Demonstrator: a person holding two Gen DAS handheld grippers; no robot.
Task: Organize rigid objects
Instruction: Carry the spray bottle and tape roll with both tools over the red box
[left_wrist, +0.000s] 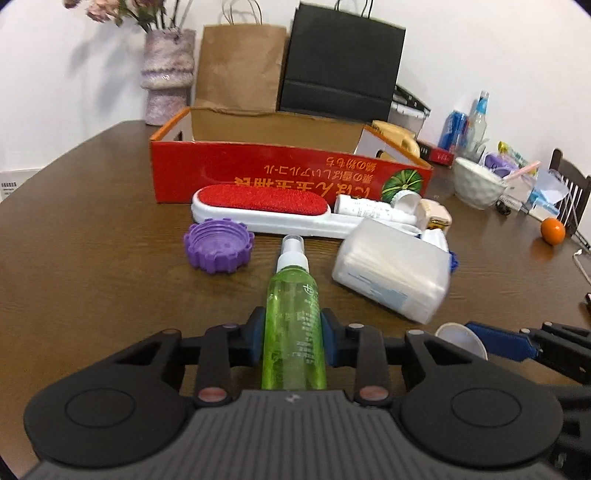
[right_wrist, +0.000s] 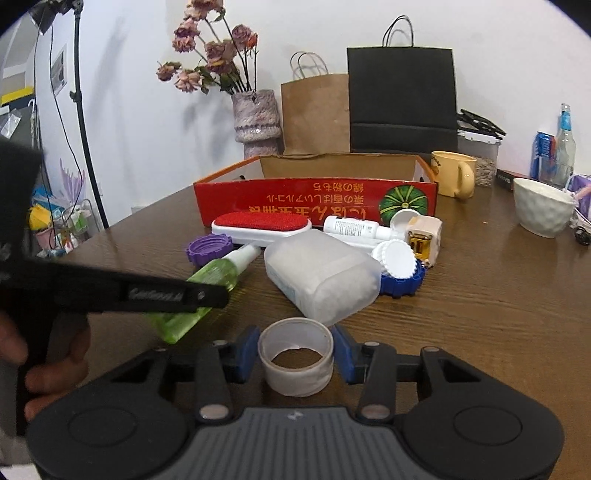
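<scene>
Presently the left gripper (left_wrist: 293, 341) is clamped on the green spray bottle (left_wrist: 293, 317), which lies flat on the wooden table (left_wrist: 92, 280), nozzle pointing up-frame toward the red cardboard box (left_wrist: 258, 173). The right gripper (right_wrist: 295, 356) brackets the tape roll (right_wrist: 295, 356) at lower centre of its view; the pads sit at the roll's sides, though whether they press on it is unclear.

Risks noted: the bottle is smooth and round, held low on its body, so it may pivot nose-down on lifting. The thin-walled roll may deform or slip free. The frosted plastic case (right_wrist: 321, 280) lies just beside both and may be knocked aside.
</scene>
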